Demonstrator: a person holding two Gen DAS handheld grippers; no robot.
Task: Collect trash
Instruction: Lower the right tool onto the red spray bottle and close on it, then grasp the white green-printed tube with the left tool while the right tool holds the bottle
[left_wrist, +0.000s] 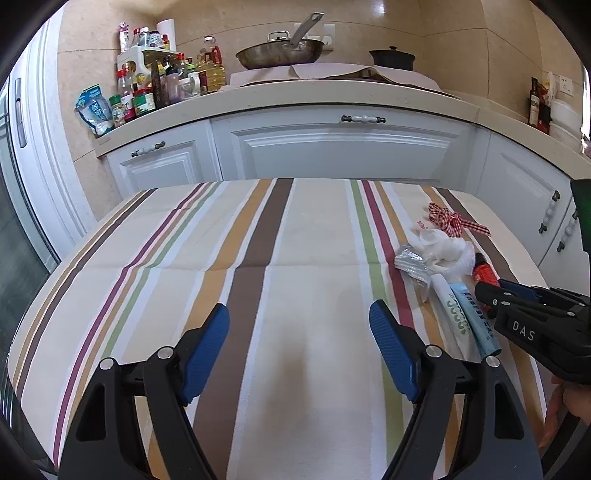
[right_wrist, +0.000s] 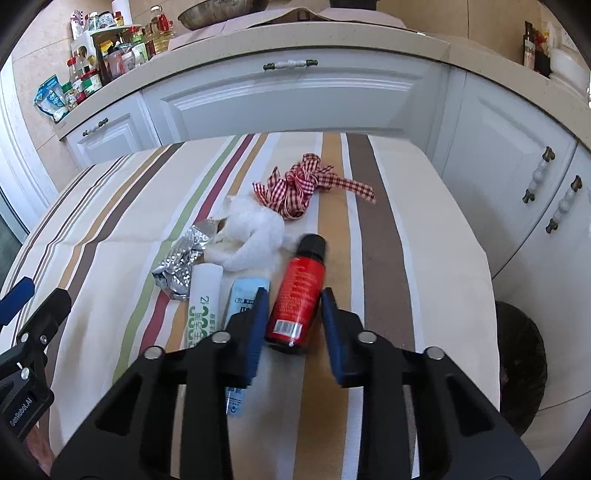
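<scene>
1. The right gripper (right_wrist: 293, 314) is straddling the red spray can (right_wrist: 297, 299), jaws narrowed beside it, contact unclear.
2. The can is lying near the table's (right_wrist: 424, 221) right edge.
3. The left gripper (left_wrist: 299, 350) is hovering wide open, holding nothing.
4. A dark-lined bin (right_wrist: 521, 369) is standing past that edge, contents unreadable.

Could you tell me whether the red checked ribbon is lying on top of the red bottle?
No, the ribbon lies apart from the red bottle, farther up the striped tablecloth.
</scene>
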